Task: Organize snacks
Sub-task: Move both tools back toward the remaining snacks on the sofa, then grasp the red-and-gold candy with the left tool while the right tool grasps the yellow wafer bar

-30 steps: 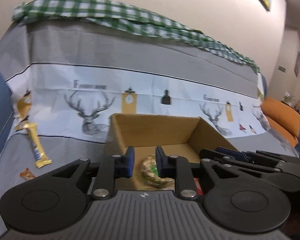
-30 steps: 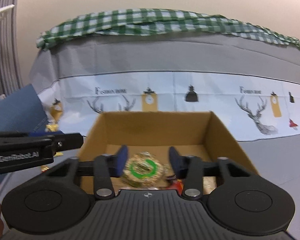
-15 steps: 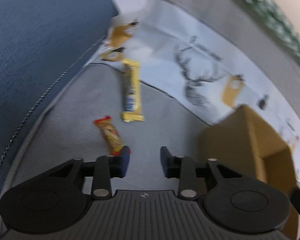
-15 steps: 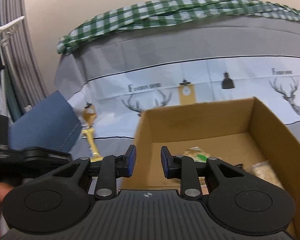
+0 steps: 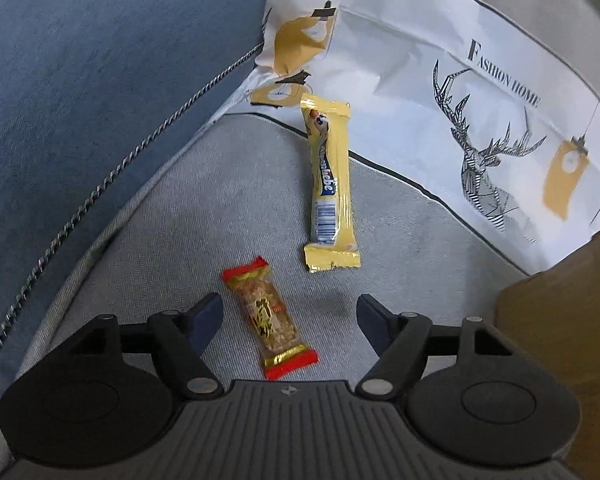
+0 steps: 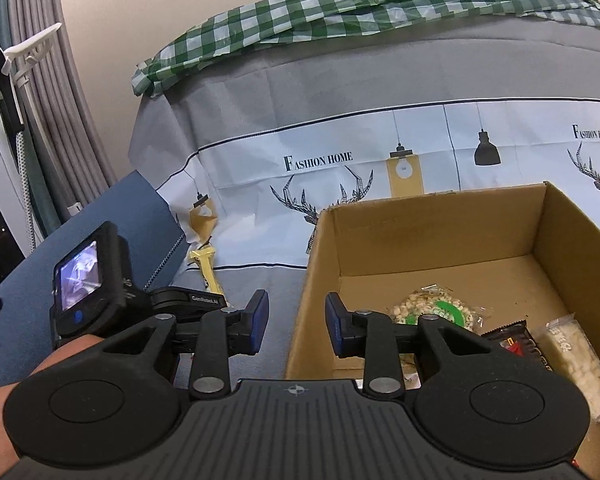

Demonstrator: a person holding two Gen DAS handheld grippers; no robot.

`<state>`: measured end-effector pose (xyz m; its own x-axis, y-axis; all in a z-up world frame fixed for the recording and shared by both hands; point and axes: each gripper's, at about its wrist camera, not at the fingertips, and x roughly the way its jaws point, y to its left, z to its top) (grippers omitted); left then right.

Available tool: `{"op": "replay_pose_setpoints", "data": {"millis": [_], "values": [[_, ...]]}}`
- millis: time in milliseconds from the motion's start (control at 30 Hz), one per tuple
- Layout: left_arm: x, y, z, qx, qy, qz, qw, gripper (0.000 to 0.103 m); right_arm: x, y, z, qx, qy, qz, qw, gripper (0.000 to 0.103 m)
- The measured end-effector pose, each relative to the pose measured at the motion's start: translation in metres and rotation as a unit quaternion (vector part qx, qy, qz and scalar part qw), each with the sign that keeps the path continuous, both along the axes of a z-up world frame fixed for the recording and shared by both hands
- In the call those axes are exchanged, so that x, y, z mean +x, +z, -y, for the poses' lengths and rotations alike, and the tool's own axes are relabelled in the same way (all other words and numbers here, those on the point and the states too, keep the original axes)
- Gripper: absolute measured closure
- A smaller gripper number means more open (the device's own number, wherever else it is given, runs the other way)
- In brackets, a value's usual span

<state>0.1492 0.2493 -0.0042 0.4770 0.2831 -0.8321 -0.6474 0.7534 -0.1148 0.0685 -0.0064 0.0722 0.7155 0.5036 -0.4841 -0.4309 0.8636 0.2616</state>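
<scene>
Since the previous frame the left gripper [image 5: 290,314] has been lowered with jaws spread wide around the red-ended snack bar [image 5: 269,322] on the grey cushion [image 5: 180,216], which should be straddled squarely across its width before closing, while the right gripper [image 6: 294,322] is held empty, moderately open, at the cardboard box [image 6: 440,240].

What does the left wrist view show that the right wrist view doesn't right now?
Only the left wrist view shows the red-ended snack bar lying on the grey seat between the open left gripper fingers. Only the right wrist view shows inside the cardboard box: a round green-labelled pack, a dark bar and a clear bag of white pieces, plus the open, empty right gripper. Both show the yellow bar and the deer-print cover.
</scene>
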Motion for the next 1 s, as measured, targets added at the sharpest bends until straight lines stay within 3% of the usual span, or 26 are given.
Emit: {"op": "replay_pose_setpoints", "data": {"millis": [100, 233, 567, 733, 900, 1000], "values": [[0.004, -0.002, 0.003, 0.024, -0.005, -0.025, 0.9994, 0.032, 0.002, -0.002, -0.002, -0.004, -0.003, -0.002, 1.000, 0.070], [0.000, -0.001, 0.000, 0.040, 0.002, -0.040, 0.9984, 0.081, 0.001, -0.004, -0.006, -0.013, -0.003, 0.000, 1.000, 0.070], [-0.026, 0.007, -0.034, -0.042, 0.043, -0.012, 0.9981, 0.084, -0.003, -0.006, -0.014, -0.037, 0.004, 0.014, 0.999, 0.070], [-0.036, 0.014, -0.047, -0.086, 0.040, 0.019, 0.9953, 0.084, -0.006, -0.007, -0.020, -0.039, 0.015, 0.022, 0.999, 0.070], [-0.044, 0.013, -0.063, -0.127, 0.059, 0.031, 0.9896, 0.084, -0.015, 0.006, -0.022, -0.030, 0.043, 0.061, 0.997, 0.070], [-0.047, 0.013, -0.069, -0.149, 0.070, 0.040, 0.9856, 0.084, -0.009, 0.014, -0.025, -0.025, 0.064, 0.045, 0.997, 0.070]]}}
